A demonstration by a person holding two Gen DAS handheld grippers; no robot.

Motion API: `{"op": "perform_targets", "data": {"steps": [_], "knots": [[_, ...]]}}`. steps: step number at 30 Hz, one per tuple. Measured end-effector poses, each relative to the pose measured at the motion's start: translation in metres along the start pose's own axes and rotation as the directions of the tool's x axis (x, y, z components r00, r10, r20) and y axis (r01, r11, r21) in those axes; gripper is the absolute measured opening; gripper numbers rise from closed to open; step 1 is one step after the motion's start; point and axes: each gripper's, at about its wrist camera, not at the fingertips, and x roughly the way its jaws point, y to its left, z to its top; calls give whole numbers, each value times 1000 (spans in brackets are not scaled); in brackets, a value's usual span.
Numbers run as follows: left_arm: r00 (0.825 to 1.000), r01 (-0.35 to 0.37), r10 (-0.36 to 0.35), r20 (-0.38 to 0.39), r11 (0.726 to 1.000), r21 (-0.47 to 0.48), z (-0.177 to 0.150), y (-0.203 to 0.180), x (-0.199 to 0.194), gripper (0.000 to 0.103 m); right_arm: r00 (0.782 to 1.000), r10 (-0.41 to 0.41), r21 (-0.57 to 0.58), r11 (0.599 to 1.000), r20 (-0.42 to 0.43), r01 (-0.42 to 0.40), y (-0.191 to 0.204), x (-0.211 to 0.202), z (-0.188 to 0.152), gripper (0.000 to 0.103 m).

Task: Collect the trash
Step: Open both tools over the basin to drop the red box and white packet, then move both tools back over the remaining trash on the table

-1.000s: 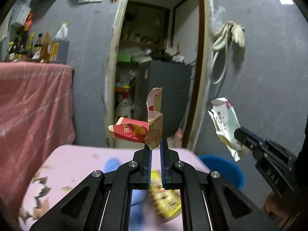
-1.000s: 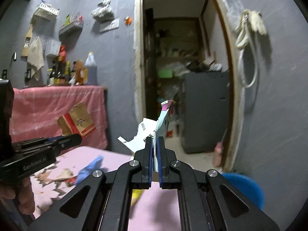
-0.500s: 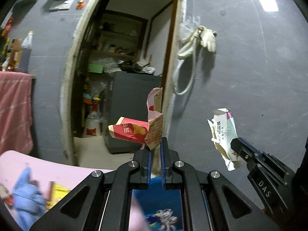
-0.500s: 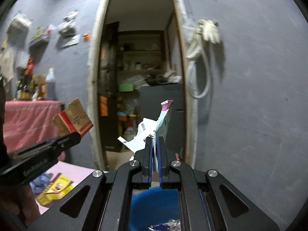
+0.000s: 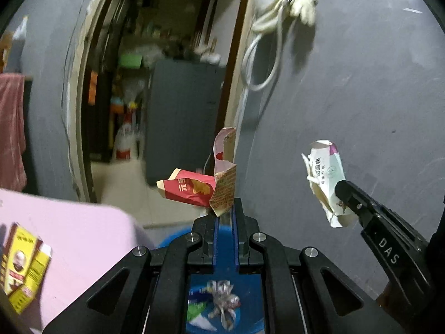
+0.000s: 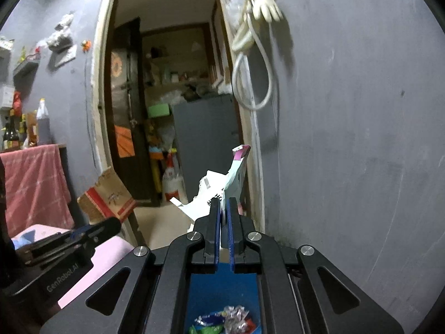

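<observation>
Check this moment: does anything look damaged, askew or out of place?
Both held cartons are torn and crushed: the red carton in the left gripper, the white carton in the right gripper. A flattened yellow box lies on the pink table.

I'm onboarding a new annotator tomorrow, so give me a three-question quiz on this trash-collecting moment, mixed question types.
1. True or false: the left gripper is shut on a red snack carton.
2. What does the right gripper hold? A) a glass bottle B) a white torn carton C) nothing
3. Fill in: below both grippers sits a ____ bin with wrappers already in it.

Key: 1 true; 2 B; 3 blue.
</observation>
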Motion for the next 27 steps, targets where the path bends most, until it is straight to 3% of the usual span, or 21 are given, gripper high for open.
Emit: {"op": "perform_targets", "data": {"steps": [2, 9, 10, 13, 15, 19, 23, 25, 27], "knots": [[998, -5, 3, -57, 1000, -20, -4, 4, 12, 6, 1000, 4, 10, 1000, -29, -4, -2, 7, -5, 3], [990, -9, 1, -140, 998, -60, -15, 9, 26, 9, 990, 33, 38, 999, -137, -28, -7, 28, -16, 4], [989, -7, -2, -148, 998, -64, -17, 9, 28, 12, 988, 36, 42, 999, -147, -30, -8, 30, -17, 5], [986, 1, -17, -167, 995, -96, -17, 14, 28, 39, 981, 48, 60, 997, -189, -37, -10, 37, -19, 6], [987, 3, -22, -159, 993, -118, -16, 17, 25, 40, 979, 47, 66, 997, -198, -35, -11, 38, -19, 9], [990, -13, -5, -144, 992, -124, -9, 19, 17, 40, 985, 43, 78, 996, -168, -30, -12, 28, -14, 26], [996, -35, 24, -90, 992, -120, 0, 23, -2, 53, 994, 30, 75, 997, -101, -23, -8, 14, 0, 30], [998, -51, 44, -54, 992, -120, 5, 27, -15, 56, 998, 25, 70, 997, -55, -21, -3, 4, 8, 47], [998, -65, 62, -31, 991, -114, 10, 31, -26, 59, 1000, 23, 60, 998, -10, -23, 3, -7, 15, 55]]}}
